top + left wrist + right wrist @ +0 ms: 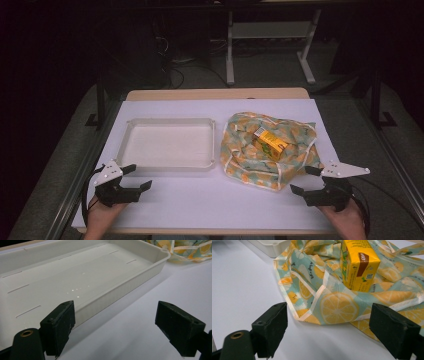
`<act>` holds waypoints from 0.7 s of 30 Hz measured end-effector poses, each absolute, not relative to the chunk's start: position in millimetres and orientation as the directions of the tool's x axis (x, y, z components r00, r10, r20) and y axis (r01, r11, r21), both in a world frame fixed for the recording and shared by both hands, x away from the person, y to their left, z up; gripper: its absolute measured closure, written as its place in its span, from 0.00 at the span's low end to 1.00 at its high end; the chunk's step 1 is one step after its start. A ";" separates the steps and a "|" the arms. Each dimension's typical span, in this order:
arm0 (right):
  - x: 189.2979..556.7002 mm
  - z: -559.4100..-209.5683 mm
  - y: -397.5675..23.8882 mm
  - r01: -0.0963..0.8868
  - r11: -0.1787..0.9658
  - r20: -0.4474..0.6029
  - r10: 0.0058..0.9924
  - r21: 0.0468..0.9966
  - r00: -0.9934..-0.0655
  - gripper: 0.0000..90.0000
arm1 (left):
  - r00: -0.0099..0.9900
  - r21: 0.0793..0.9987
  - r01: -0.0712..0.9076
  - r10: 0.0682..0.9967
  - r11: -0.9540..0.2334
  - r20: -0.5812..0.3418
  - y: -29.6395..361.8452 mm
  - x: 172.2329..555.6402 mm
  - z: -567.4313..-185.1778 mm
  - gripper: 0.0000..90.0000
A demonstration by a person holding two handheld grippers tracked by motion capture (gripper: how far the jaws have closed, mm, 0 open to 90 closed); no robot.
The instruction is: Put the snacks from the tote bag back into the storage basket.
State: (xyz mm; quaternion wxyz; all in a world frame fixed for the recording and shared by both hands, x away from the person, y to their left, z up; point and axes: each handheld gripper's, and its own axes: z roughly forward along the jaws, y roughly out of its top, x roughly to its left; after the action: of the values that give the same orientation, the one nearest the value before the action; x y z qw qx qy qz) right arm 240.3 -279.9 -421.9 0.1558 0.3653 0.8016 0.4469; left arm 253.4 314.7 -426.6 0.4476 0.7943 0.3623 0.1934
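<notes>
The left tongs sit low over the near left part of the desk, held in a hand that comes in from the bottom edge. Their jaws stand wide apart with nothing between them, only bare white desk. In the left gripper view they point at the near wall of the tray, which lies just ahead of them and apart from them; one jaw lines up with that wall, the other with open desk beside it.

The right tongs rest low at the near right, also held by a hand. Their jaws are spread wide too and grip nothing. In the right gripper view the near edge of the cloth lies just ahead, between the lines of the two jaws, not touched by either.

The cloth, printed with lemons and oranges, lies crumpled on the right half of the desk, just beside the tray. On its middle sits a yellow carton, lying tilted, with folds of the cloth bunched around it. In the right gripper view the carton is beyond the cloth's near edge, well clear of the jaws.

The tray is white, shallow and rectangular, on the left half of the desk, with nothing in it
</notes>
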 end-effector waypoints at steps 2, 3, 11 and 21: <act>240.6 -421.8 -279.9 0.451 0.332 0.082 0.725 0.829 -0.684 0.16 | 0.661 0.852 0.403 0.750 -0.334 -0.019 314.7 252.9 -426.5 0.18; 240.8 -421.9 -279.9 0.452 0.332 0.083 0.724 0.828 -0.684 0.16 | 0.661 0.852 0.405 0.750 -0.332 -0.021 314.6 252.4 -426.5 0.18; 245.8 -412.8 -274.7 0.437 0.330 0.082 0.713 0.837 -0.696 0.17 | 0.661 0.853 0.405 0.750 -0.330 -0.024 315.4 251.1 -426.9 0.18; 281.4 -381.6 -266.2 0.400 0.352 0.027 0.722 0.846 -0.692 0.19 | 0.657 0.859 0.397 0.754 -0.322 -0.021 319.1 248.8 -426.4 0.18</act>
State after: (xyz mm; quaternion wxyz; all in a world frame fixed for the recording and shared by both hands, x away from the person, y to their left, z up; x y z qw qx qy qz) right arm 281.4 -266.2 -381.6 0.1790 0.3496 0.8026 0.4491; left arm 248.8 319.1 -426.4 0.4540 0.7889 0.3647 0.1962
